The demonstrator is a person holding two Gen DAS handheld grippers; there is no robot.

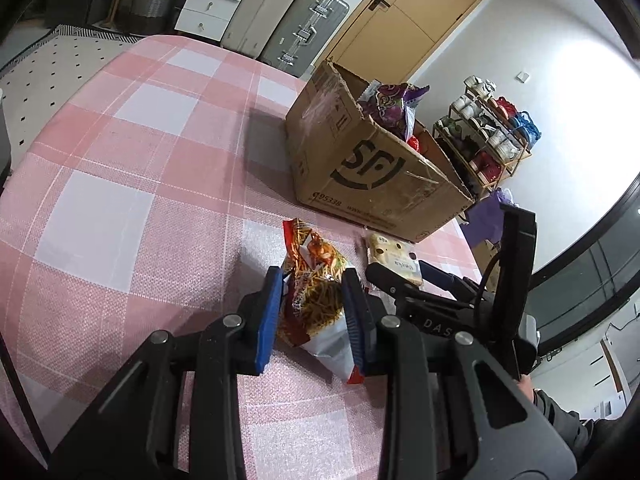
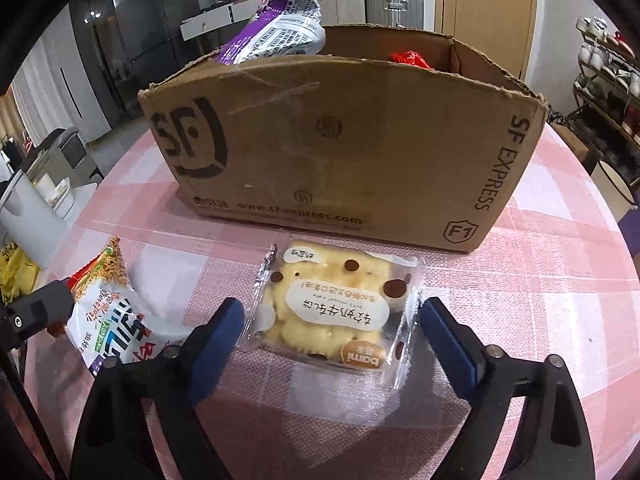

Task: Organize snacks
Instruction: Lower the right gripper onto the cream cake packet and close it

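Note:
A red and orange snack bag (image 1: 316,292) lies on the pink checked tablecloth (image 1: 120,184). My left gripper (image 1: 312,280) is shut on the snack bag, its blue pads (image 1: 270,312) pressing both sides. The same bag shows at the left of the right wrist view (image 2: 108,312). A clear pack of yellow biscuits (image 2: 336,312) lies in front of the cardboard box (image 2: 340,148). My right gripper (image 2: 332,320) is open, with its fingers on either side of the pack, apart from it. The box (image 1: 360,160) holds a purple bag (image 1: 392,104) and a red packet (image 2: 410,58).
Suitcases (image 1: 296,28) and white drawers (image 1: 212,0) stand beyond the table's far edge. A shoe rack (image 1: 488,128) stands to the right of the box. A wooden door (image 1: 408,12) is behind it. A white appliance (image 2: 28,208) stands at the left.

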